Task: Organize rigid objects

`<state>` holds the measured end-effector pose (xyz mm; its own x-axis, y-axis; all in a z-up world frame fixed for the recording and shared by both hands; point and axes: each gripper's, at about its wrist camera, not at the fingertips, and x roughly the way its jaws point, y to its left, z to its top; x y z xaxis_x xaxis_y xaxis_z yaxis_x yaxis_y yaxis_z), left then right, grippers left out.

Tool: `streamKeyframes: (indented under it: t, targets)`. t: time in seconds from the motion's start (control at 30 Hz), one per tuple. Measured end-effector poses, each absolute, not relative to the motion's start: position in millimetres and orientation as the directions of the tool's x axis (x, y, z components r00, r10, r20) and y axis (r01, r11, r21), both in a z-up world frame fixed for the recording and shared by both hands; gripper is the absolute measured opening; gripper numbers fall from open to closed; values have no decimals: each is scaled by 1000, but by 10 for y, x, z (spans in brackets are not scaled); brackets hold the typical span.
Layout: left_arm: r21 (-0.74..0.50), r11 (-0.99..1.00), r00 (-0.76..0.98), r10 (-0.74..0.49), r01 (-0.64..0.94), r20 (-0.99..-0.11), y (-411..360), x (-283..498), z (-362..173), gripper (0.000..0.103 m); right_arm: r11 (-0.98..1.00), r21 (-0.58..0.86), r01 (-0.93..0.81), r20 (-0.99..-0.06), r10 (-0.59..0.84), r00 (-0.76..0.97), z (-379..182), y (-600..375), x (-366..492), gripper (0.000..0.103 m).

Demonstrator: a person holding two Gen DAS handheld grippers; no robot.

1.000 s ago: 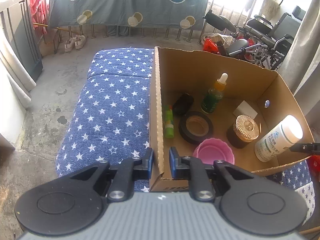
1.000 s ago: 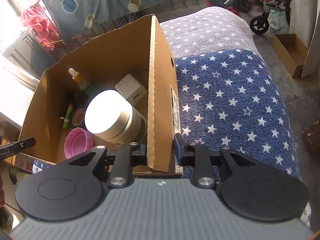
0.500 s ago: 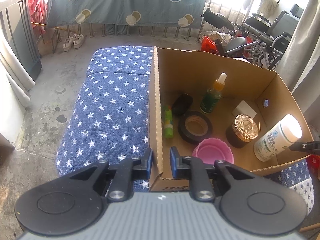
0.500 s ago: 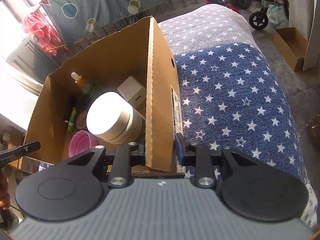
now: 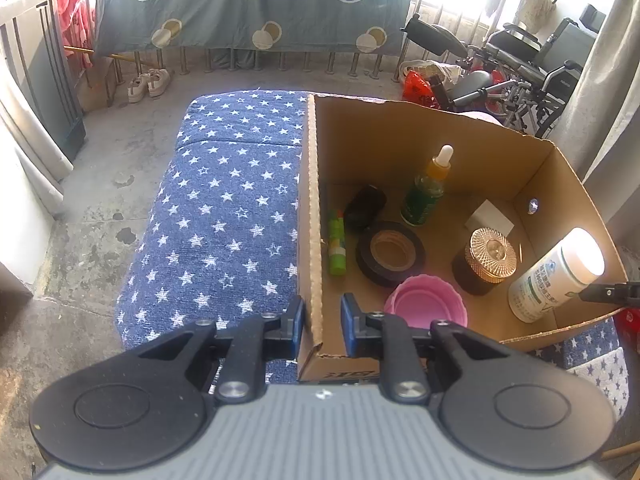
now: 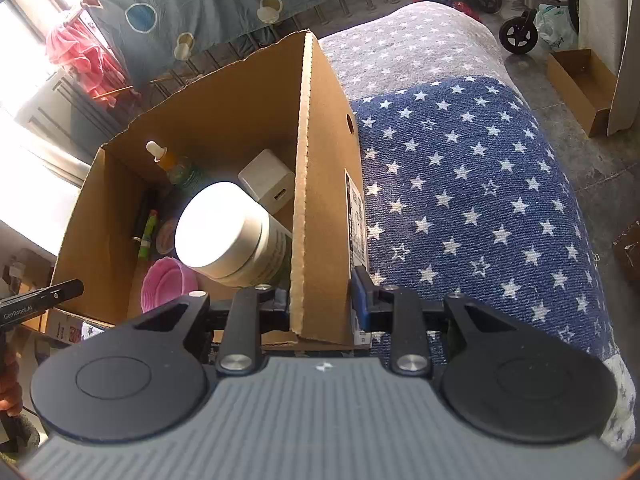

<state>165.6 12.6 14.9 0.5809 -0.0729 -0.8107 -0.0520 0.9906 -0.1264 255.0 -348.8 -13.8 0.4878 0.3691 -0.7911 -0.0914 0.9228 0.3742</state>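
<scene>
An open cardboard box (image 5: 400,140) stands on a blue star-patterned cushion (image 5: 224,216). Inside are a dropper bottle (image 5: 426,192), a black tape roll (image 5: 390,254), a pink cup (image 5: 426,306), a gold-lidded jar (image 5: 486,258), a white bottle (image 5: 556,276), a green glue stick (image 5: 336,246) and a white charger (image 5: 490,218). My left gripper (image 5: 320,320) is shut on the box's left wall near the front corner. My right gripper (image 6: 320,300) is shut on the box's (image 6: 224,120) right wall, beside the white bottle (image 6: 224,232).
The cushion (image 6: 460,200) stretches well beyond both sides of the box. Concrete floor surrounds it. A wheelchair (image 5: 520,68) and bags stand at the back right, shoes (image 5: 148,84) at the back left, and a small cardboard box (image 6: 580,88) on the floor to the right.
The right wrist view has shifted a little along the box wall, showing more of the inside. Both grippers stay clamped on their walls; the objects in the box lie as before.
</scene>
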Motion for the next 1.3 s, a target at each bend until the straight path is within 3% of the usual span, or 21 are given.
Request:
streamKeyframes:
  t: [0.9, 1.0, 1.1, 1.17, 1.3]
  targets:
    - [-157, 987, 591, -98, -48, -800, 116, 1452, 195, 23, 905, 420, -66, -766, 393, 508, -134, -3587, 2327, 29]
    - [-197, 980, 611, -135, -35, -780, 153, 1391, 275, 38, 893, 445, -67, -728, 405, 554, -3, -3646, 2215, 29]
    - [-136, 990, 648, -87, -25, -756, 77, 1250, 413, 51, 908, 415, -64, -690, 359, 628, 249, -3674, 1978, 32]
    - [-112, 994, 681, -75, -10, -728, 24, 1125, 535, 61, 914, 399, -77, -653, 342, 676, 430, -3647, 1777, 46]
    - [-98, 995, 722, -74, 8, -688, -134, 926, 716, 92, 912, 384, -147, -587, 364, 723, 690, -3466, 1394, 70]
